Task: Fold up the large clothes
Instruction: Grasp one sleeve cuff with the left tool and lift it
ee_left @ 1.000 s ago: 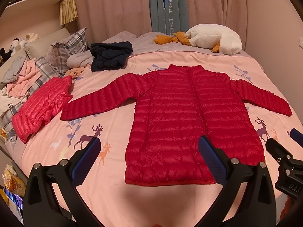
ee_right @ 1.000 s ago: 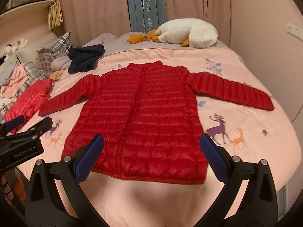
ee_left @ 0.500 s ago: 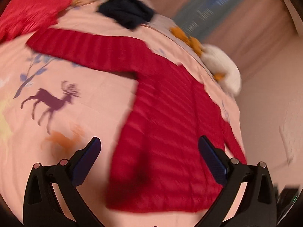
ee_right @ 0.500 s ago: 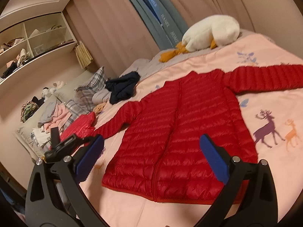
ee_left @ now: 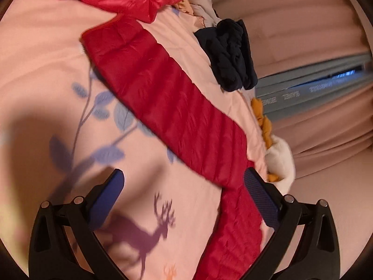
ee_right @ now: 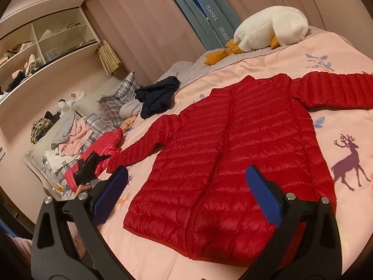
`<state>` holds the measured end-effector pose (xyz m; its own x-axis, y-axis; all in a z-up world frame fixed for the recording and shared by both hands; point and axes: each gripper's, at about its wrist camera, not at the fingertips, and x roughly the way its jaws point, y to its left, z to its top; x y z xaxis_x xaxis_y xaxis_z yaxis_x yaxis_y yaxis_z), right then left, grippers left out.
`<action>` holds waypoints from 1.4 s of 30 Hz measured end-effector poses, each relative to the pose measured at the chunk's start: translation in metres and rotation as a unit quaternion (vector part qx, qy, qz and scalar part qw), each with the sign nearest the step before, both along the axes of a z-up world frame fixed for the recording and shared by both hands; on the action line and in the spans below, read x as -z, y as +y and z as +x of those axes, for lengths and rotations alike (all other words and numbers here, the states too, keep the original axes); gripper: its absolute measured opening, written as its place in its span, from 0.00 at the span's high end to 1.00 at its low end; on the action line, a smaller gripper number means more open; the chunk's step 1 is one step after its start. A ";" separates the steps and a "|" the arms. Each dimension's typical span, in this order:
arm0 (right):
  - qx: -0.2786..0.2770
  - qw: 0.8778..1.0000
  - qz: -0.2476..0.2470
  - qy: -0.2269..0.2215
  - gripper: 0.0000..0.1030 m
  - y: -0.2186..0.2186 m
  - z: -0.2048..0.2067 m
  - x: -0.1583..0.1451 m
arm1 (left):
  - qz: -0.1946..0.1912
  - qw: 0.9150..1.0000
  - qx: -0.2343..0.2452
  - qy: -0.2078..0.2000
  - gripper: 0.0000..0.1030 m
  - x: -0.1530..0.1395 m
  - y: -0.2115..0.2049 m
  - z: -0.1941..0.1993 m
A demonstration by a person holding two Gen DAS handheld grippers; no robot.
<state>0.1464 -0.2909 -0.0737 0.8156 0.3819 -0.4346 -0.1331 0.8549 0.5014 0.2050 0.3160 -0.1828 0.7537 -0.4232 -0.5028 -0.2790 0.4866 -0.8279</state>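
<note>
Both grippers, left & right, wide open, empty; red jacket flat on bed; shelf cubbies w/ clutter.

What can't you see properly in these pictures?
- Jacket: right wrist view, the right sleeve end is cut off by the picture's edge.
- Jacket's body: left wrist view, mostly out of frame; only the sleeve shows.
- Shelf: right wrist view, its things are too small to name.
</note>
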 end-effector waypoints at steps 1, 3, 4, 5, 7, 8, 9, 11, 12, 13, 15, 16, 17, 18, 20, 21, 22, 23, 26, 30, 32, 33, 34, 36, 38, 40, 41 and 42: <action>0.001 1.000 -0.005 0.002 0.02 0.001 0.003 0.001 | -0.009 1.000 -0.008 0.002 0.01 0.006 0.005 0.006; 0.004 1.000 -0.013 0.005 0.02 0.002 0.008 0.002 | -0.027 0.999 -0.022 -0.002 0.01 0.013 0.014 0.016; 0.006 1.000 -0.018 0.007 0.02 0.003 0.011 0.004 | -0.029 0.999 -0.030 -0.007 0.01 0.014 0.018 0.020; 0.007 1.000 -0.021 0.009 0.02 0.003 0.013 0.005 | -0.027 0.999 -0.035 -0.014 0.01 0.013 0.020 0.026; 0.009 1.000 -0.024 0.015 0.02 0.003 0.018 0.008 | -0.027 0.999 -0.043 -0.016 0.01 0.013 0.025 0.040; 0.010 0.999 -0.025 0.018 0.02 0.002 0.021 0.010 | -0.029 0.998 -0.047 -0.016 0.01 0.015 0.028 0.048; 0.011 0.999 -0.026 0.021 0.02 0.002 0.023 0.012 | -0.029 0.998 -0.054 -0.015 0.01 0.015 0.030 0.054; 0.014 0.999 -0.028 0.026 0.02 0.002 0.026 0.015 | -0.022 0.997 -0.071 -0.011 0.01 0.013 0.034 0.066; 0.015 0.999 -0.030 0.027 0.02 0.002 0.028 0.016 | -0.018 0.997 -0.078 -0.009 0.01 0.013 0.037 0.070; 0.016 0.999 -0.032 0.028 0.02 0.003 0.029 0.016 | -0.013 0.996 -0.086 -0.005 0.01 0.012 0.039 0.074; 0.017 0.999 -0.041 0.029 0.02 0.004 0.031 0.017 | 0.009 0.994 -0.111 0.013 0.12 0.010 0.041 0.078; 0.019 0.998 -0.045 0.030 0.02 0.005 0.032 0.017 | 0.024 0.992 -0.120 0.023 0.21 0.008 0.041 0.080; 0.020 0.998 -0.051 0.030 0.02 0.006 0.032 0.017 | 0.037 0.992 -0.117 0.038 0.46 0.010 0.040 0.085; 0.021 0.998 -0.055 0.030 0.02 0.006 0.032 0.017 | 0.036 0.992 -0.111 0.048 0.71 0.015 0.040 0.086; 0.022 0.998 -0.060 0.029 0.02 0.005 0.031 0.018 | 0.031 0.991 -0.110 0.065 0.83 0.023 0.042 0.088; 0.024 0.997 -0.061 0.029 0.02 0.004 0.030 0.019 | 0.033 0.991 -0.114 0.067 0.85 0.024 0.043 0.087; 0.025 0.997 -0.062 0.030 0.02 0.003 0.029 0.020 | 0.039 0.990 -0.117 0.068 0.86 0.022 0.043 0.086; 0.028 0.997 -0.063 0.030 0.02 0.001 0.028 0.020 | 0.046 0.990 -0.117 0.070 0.90 0.020 0.041 0.086; 0.037 0.997 -0.058 0.031 0.02 -0.007 0.024 0.022 | 0.086 0.990 -0.102 0.052 0.93 -0.008 0.027 0.087; 0.047 0.998 -0.039 0.032 0.02 -0.018 0.019 0.026 | 0.199 0.979 -0.042 -0.007 0.94 -0.074 -0.026 0.091; 0.048 0.998 -0.034 0.034 0.02 -0.022 0.016 0.029 | 0.239 0.970 -0.005 -0.044 0.94 -0.103 -0.061 0.088; 0.048 0.998 -0.034 0.036 0.02 -0.023 0.015 0.031 | 0.265 0.962 0.019 -0.065 0.94 -0.119 -0.086 0.086; 0.049 0.998 -0.034 0.038 0.02 -0.024 0.014 0.032 | 0.281 0.955 0.038 -0.082 0.94 -0.129 -0.107 0.083; 0.050 0.997 -0.034 0.037 0.02 -0.026 0.011 0.032 | 0.310 0.941 0.082 -0.112 0.94 -0.148 -0.155 0.077; 0.050 0.998 -0.031 0.037 0.02 -0.030 0.007 0.033 | 0.331 0.923 0.132 -0.143 0.94 -0.161 -0.206 0.070; 0.055 0.997 -0.028 0.041 0.02 -0.035 0.005 0.036 | 0.345 0.910 0.170 -0.153 0.94 -0.163 -0.245 0.063; 0.057 0.997 -0.027 0.043 0.02 -0.037 0.005 0.037 | 0.346 0.904 0.198 -0.157 0.94 -0.161 -0.271 0.061; 0.060 0.997 -0.025 0.048 0.02 -0.040 0.005 0.039 | 0.345 0.901 0.214 -0.156 0.94 -0.157 -0.288 0.060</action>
